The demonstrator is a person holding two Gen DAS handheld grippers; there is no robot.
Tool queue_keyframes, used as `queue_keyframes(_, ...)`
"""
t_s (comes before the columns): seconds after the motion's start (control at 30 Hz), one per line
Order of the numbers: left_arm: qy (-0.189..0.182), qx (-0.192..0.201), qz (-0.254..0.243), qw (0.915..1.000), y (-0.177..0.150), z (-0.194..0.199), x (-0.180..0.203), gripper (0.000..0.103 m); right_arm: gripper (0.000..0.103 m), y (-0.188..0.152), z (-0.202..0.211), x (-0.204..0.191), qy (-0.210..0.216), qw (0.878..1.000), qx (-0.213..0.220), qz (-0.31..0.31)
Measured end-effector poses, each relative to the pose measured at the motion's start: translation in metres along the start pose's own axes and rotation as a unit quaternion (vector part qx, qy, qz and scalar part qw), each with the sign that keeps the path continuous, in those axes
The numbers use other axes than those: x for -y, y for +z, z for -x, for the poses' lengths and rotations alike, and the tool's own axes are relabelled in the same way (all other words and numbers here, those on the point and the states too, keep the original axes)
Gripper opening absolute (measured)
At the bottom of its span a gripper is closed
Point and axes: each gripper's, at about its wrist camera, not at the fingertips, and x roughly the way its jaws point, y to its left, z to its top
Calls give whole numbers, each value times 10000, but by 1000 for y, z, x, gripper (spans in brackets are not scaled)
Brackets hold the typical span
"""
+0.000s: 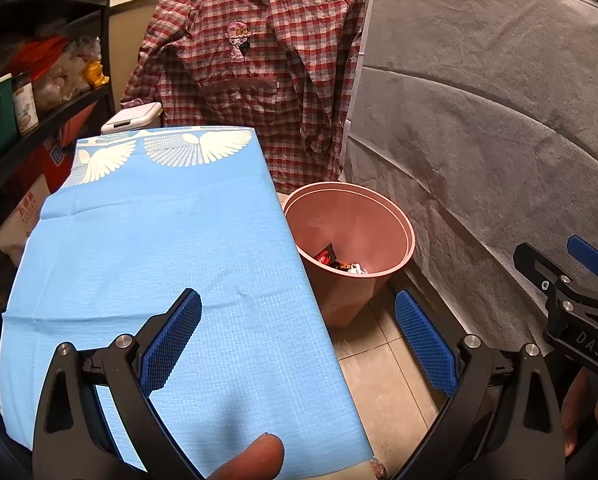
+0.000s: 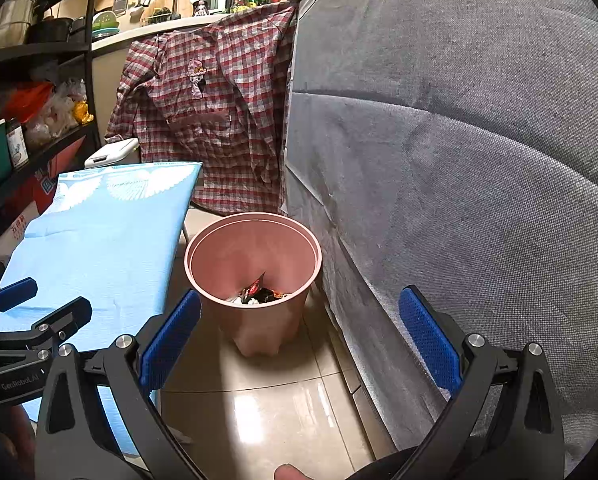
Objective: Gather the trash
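Both your tongs are spread wide and hold nothing: the left gripper hangs over the blue-clothed table, the right gripper over the floor tiles. Just ahead of the right one stands the pink wastebasket, wrappers at its bottom. The cloth looks bare, so probably little remains; scan before reaching.

Bin rim hides most trash.
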Motion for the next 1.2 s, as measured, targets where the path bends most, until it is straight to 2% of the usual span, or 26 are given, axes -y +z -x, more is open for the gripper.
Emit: queue_keyframes(1.2, 5, 109, -100, 9999, 0, 5, -1, 95, 98, 2, -3, 4, -6, 10000, 2, -7)
